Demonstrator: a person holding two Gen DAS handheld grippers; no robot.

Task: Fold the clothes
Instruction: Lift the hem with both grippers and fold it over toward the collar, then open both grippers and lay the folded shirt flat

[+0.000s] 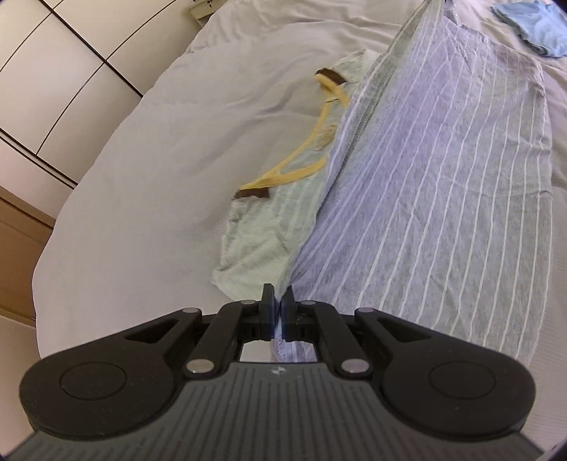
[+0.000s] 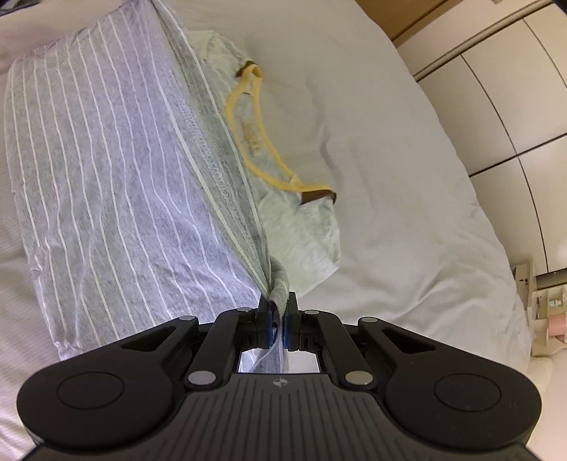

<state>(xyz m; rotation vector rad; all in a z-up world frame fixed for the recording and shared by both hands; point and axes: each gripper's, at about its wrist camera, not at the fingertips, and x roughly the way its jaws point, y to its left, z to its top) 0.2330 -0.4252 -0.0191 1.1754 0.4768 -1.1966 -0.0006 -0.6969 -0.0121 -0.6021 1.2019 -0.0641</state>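
A grey shirt with thin white stripes (image 1: 425, 184) lies on the white bed, its hem edge lifted and folded over toward the collar. Its pale collar end with a yellow neckband (image 1: 301, 170) and brown tabs shows beside the fold. My left gripper (image 1: 278, 301) is shut on one corner of the striped hem. In the right wrist view the same shirt (image 2: 117, 170) and yellow neckband (image 2: 262, 166) show. My right gripper (image 2: 278, 305) is shut on the other hem corner, with the cloth bunched between its fingers.
The white bed sheet (image 1: 159, 177) spreads around the shirt. A blue garment (image 1: 535, 28) lies at the far corner of the bed. White wardrobe doors (image 2: 503, 99) stand beyond the bed, with wood flooring (image 1: 17, 241) below.
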